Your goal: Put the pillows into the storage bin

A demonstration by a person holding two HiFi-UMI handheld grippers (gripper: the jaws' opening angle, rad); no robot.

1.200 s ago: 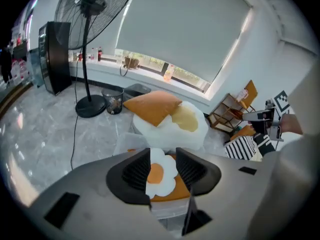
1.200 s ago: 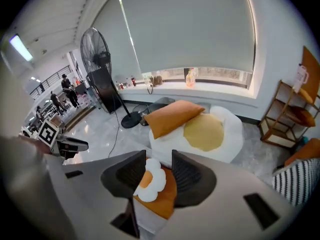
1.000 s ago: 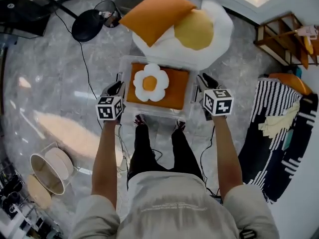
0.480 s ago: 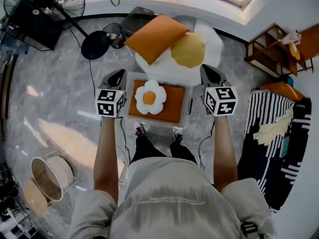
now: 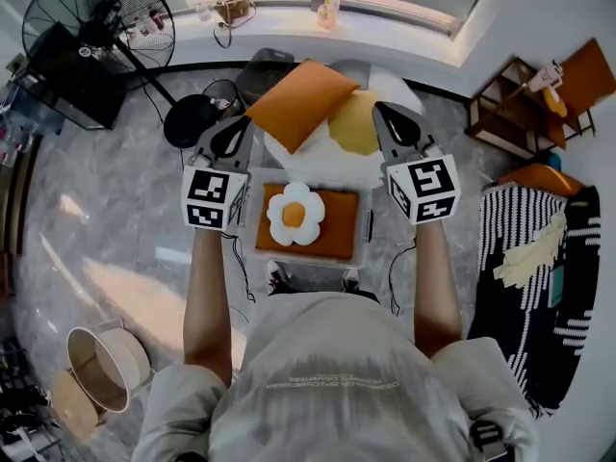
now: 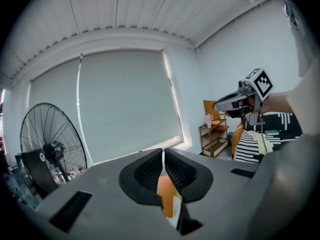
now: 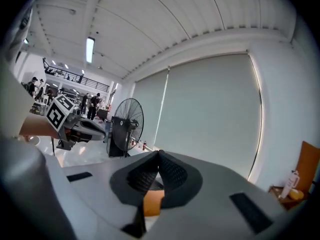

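A clear storage bin (image 5: 365, 227) stands on the floor in front of my feet. Inside it lie an orange pillow (image 5: 337, 234) and, on top, a white flower pillow (image 5: 295, 214). Just beyond the bin rests a big fried-egg pillow (image 5: 354, 123), with an orange square pillow (image 5: 298, 102) leaning over its left part. My left gripper (image 5: 229, 139) (image 6: 162, 152) is raised over the bin's far left corner, jaws together and empty. Raised at the far right corner, my right gripper (image 5: 390, 115) (image 7: 159, 154) is also shut and empty.
A black standing fan (image 5: 91, 37) and a round black base (image 5: 190, 121) are at the back left. A wooden shelf (image 5: 510, 114) and a black-and-white striped blanket (image 5: 534, 287) lie to the right. A round basket (image 5: 101, 364) sits at the lower left.
Both grippers have risen from beside the bin's sides and gone forward toward the pillows behind it. The head view has lifted, showing more of the back wall.
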